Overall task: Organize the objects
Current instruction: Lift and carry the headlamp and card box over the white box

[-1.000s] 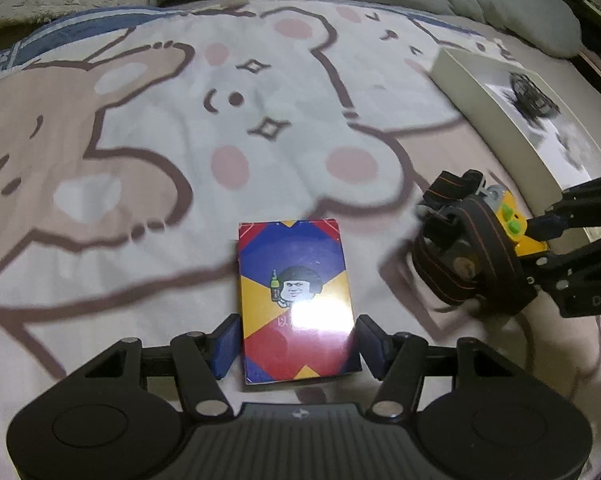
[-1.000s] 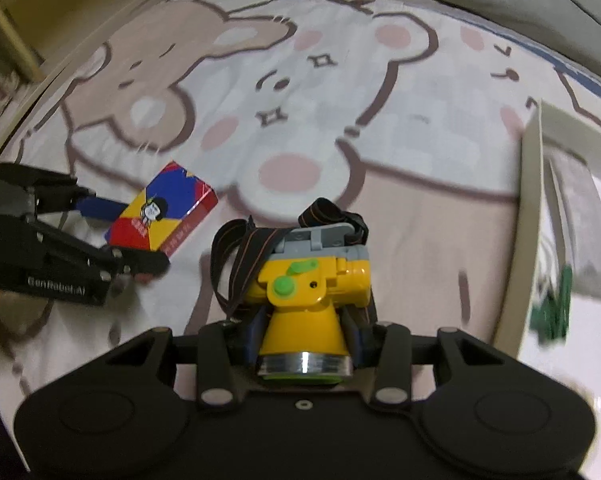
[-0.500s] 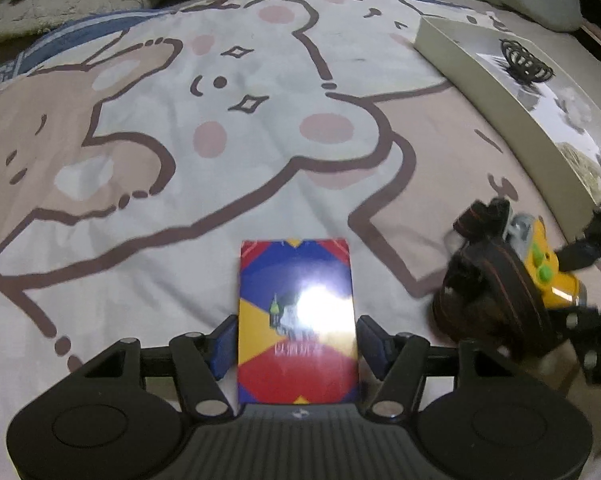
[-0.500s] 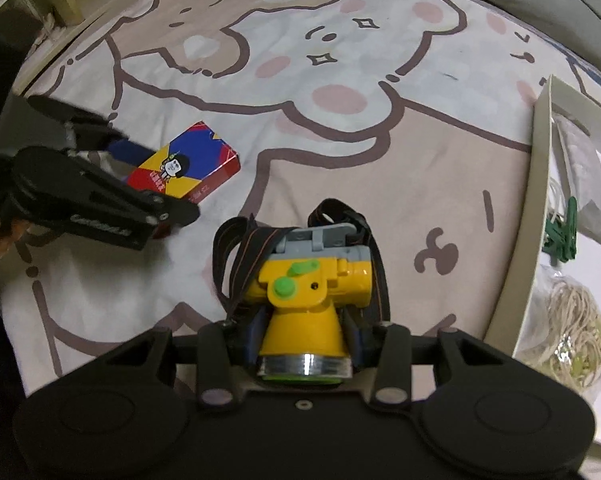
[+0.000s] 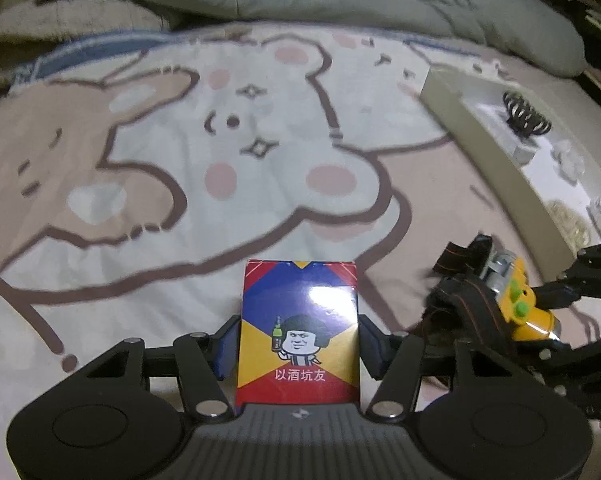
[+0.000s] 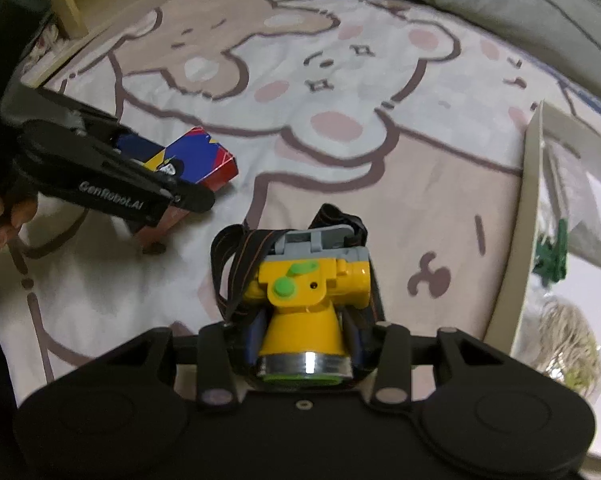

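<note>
Between your left gripper's [image 5: 298,354] closing jaws: card box [image 5: 298,336], long axis straight ahead. Right gripper [image 6: 303,338] clamps headlamp [image 6: 308,292]; tray [image 6: 528,216] lies rightward, nearest it.

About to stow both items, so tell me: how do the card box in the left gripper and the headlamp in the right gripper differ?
The card box is a flat rectangular pack in red, blue and yellow print; the headlamp is a bulky yellow lamp with green buttons and a dark strap. The left gripper is closing, its pads at the box's sides; the right gripper is clamped on the lamp's cone. Both sit above the bear-print bedsheet.
</note>
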